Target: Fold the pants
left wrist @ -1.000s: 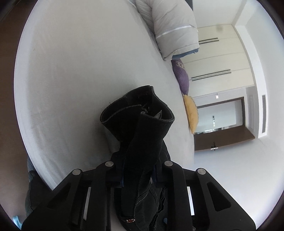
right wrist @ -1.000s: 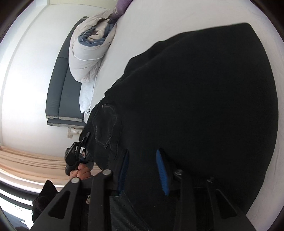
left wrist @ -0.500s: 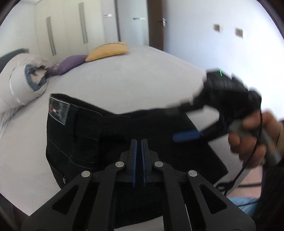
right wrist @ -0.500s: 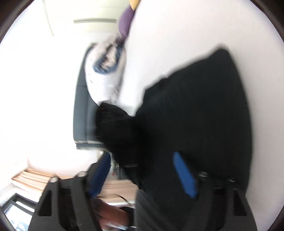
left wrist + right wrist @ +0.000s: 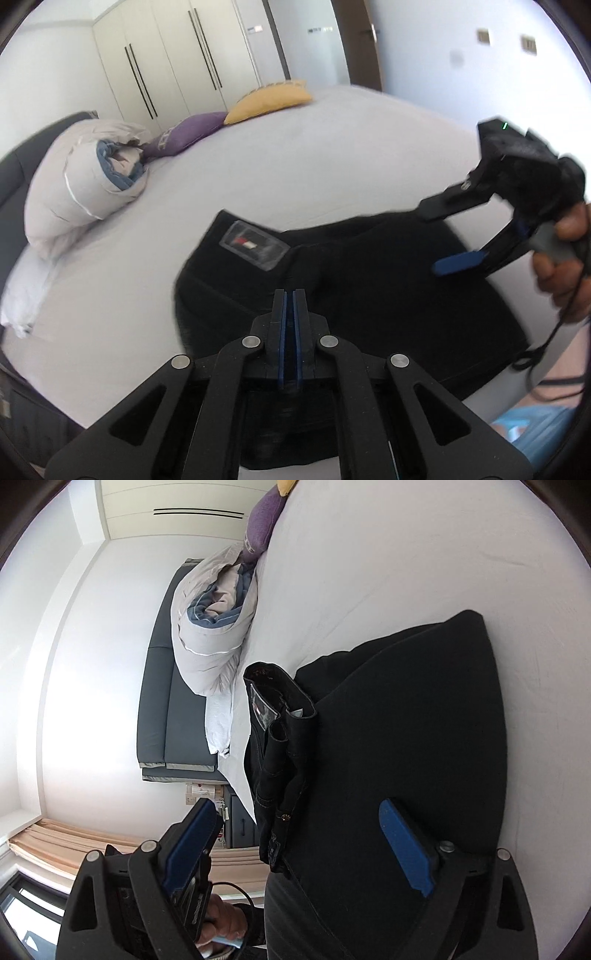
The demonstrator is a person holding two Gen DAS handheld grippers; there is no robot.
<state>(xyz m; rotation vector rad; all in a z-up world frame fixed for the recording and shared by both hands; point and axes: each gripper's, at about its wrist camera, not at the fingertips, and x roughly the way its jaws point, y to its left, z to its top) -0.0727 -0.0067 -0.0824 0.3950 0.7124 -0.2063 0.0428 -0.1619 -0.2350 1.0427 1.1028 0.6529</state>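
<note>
Fold just laid, the black pants (image 5: 369,280) lie flat ahead of the left gripper (image 5: 290,295), pressed together empty; right gripper (image 5: 306,834), jaws just spread wide, releases; smoothing probably next

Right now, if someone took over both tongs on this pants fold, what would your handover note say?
Left tongs: shut, empty, above the waistband end.
Right tongs: jaws just opened wide, nothing between them, over the folded edge.
Black denim pants: lying folded on the white bed sheet, waistband with its label patch on top, toward the rolled grey duvet.
Done: fold laid down, both grips released.
Left: probably smooth, and fold again if a smaller bundle is wanted.
</note>
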